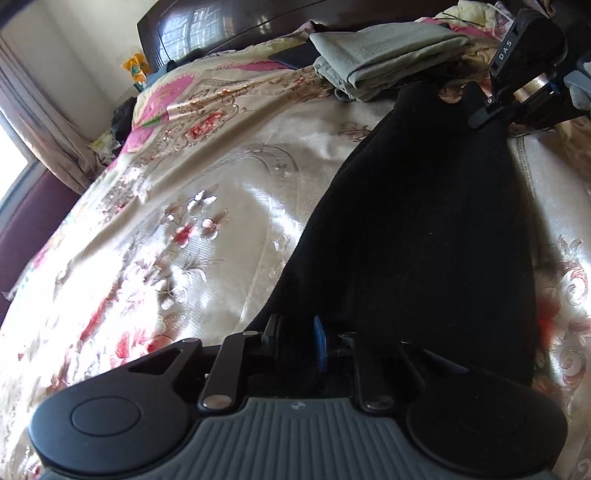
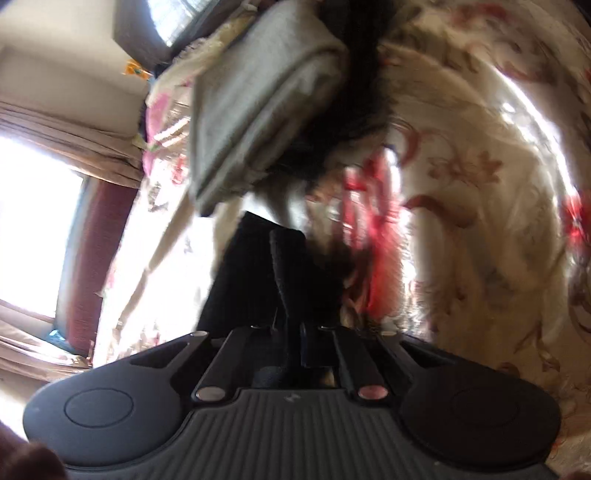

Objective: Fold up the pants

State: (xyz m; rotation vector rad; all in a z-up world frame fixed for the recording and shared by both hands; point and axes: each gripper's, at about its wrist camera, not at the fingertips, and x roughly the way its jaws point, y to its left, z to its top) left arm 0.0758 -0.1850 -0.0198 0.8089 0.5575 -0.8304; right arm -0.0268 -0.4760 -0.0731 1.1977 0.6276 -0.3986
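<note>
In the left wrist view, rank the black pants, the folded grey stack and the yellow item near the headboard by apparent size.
1. black pants, though much of it lies nearest the camera
2. folded grey stack
3. yellow item, far off, so its true size is unsure

I see a bed under a shiny cream floral bedspread; behind it a dark wooden headboard and pale wall; beige curtains frame a bright window; sunlight glares across the fabric.
</note>
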